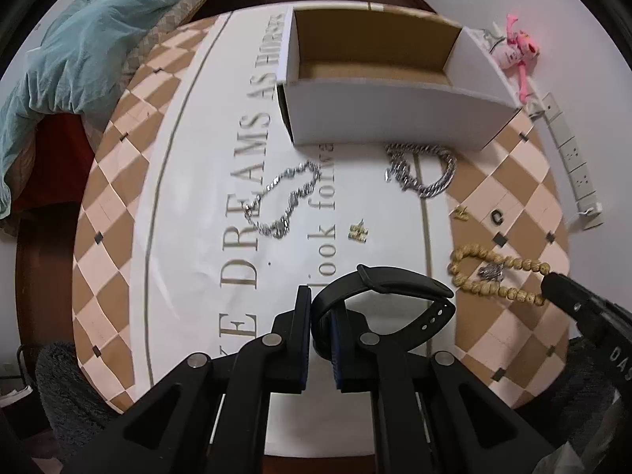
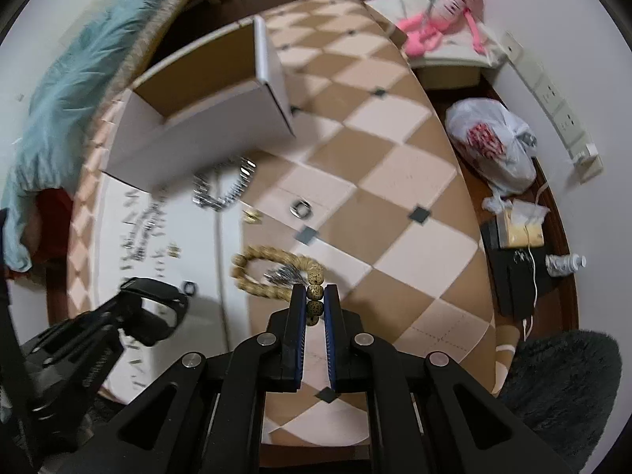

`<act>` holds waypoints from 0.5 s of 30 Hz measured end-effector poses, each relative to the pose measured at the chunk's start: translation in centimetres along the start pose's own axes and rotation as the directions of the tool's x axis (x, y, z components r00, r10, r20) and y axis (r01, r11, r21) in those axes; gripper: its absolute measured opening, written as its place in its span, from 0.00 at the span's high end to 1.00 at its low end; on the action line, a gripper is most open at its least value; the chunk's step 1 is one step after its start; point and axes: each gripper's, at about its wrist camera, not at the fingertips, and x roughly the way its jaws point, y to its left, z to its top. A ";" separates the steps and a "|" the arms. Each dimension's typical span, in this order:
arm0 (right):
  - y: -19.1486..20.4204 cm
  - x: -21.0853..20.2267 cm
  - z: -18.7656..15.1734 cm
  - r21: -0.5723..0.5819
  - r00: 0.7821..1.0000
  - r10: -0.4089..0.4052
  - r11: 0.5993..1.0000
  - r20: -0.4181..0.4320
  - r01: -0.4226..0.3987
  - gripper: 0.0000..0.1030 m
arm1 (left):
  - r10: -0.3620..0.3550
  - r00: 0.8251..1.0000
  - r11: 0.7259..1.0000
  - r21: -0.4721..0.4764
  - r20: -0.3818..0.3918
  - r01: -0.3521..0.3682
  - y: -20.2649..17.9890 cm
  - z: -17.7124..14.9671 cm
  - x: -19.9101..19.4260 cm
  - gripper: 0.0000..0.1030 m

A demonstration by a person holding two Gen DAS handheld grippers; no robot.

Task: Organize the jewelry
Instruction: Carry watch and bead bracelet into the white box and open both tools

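Even indoor light, fisheye-bent edges, perhaps motion blur (right wrist view)

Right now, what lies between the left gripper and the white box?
In the left wrist view, beyond the left gripper, a thin silver chain and gold earrings lie before the white box.

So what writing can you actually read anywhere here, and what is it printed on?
"DREAMS AS HOR...": large gold letters on the white-centred checkered tablecloth; the end is cut off by the white cardboard box.
"look forwa...": smaller gold line below it, also running under the box.
"...E" or "...KE": gold letters before "DREAMS", partly hidden by the left tongs.
"DAS...": white letters on the black right tongs, cut off.
Red print on the white plastic bag: too blurred to read.
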 end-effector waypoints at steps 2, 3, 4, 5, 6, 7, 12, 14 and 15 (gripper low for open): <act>0.5 -1.2 0.5 -0.005 0.999 0.028 1.000 0.017 -0.028 0.91 | -0.016 1.000 1.000 0.000 0.020 0.016 0.3 0.1 -0.3 0.94; 0.6 -1.9 0.8 -0.004 0.999 0.044 0.999 0.024 -0.044 0.91 | -0.020 0.999 1.000 0.000 0.034 0.020 0.4 0.1 -0.8 0.94; 0.8 -2.4 1.3 -0.011 0.998 0.057 0.998 0.030 -0.056 0.91 | -0.027 0.999 1.000 0.001 0.047 0.027 0.3 0.1 -1.3 0.94; 1.0 -2.8 1.6 -0.017 0.997 0.065 0.998 0.035 -0.064 0.91 | -0.033 0.998 0.999 0.002 0.059 0.033 0.1 0.0 -2.1 0.94; 1.4 -3.7 2.0 -0.025 0.995 0.081 0.996 0.049 -0.080 0.91 | -0.036 0.997 0.999 0.004 0.072 0.036 0.1 0.3 -2.8 0.94; 1.6 -4.2 2.8 -0.035 0.994 0.090 0.996 0.055 -0.088 0.91 | -0.041 0.996 0.999 0.007 0.083 0.041 -0.1 0.5 -3.4 0.94; 2.3 -7.4 6.2 -0.066 0.983 0.154 0.987 0.098 -0.148 0.91 | -0.068 0.988 0.998 0.009 0.142 0.067 0.2 3.4 -5.8 0.94; 2.8 -8.4 7.3 -0.078 0.978 0.179 0.982 0.109 -0.172 0.91 | -0.074 0.985 0.997 0.009 0.158 0.074 0.4 4.7 -6.4 0.94; 3.2 -8.9 8.0 -0.089 0.975 0.191 0.979 0.116 -0.181 0.91 | -0.075 0.984 0.997 0.008 0.163 0.074 0.3 5.1 -6.6 0.94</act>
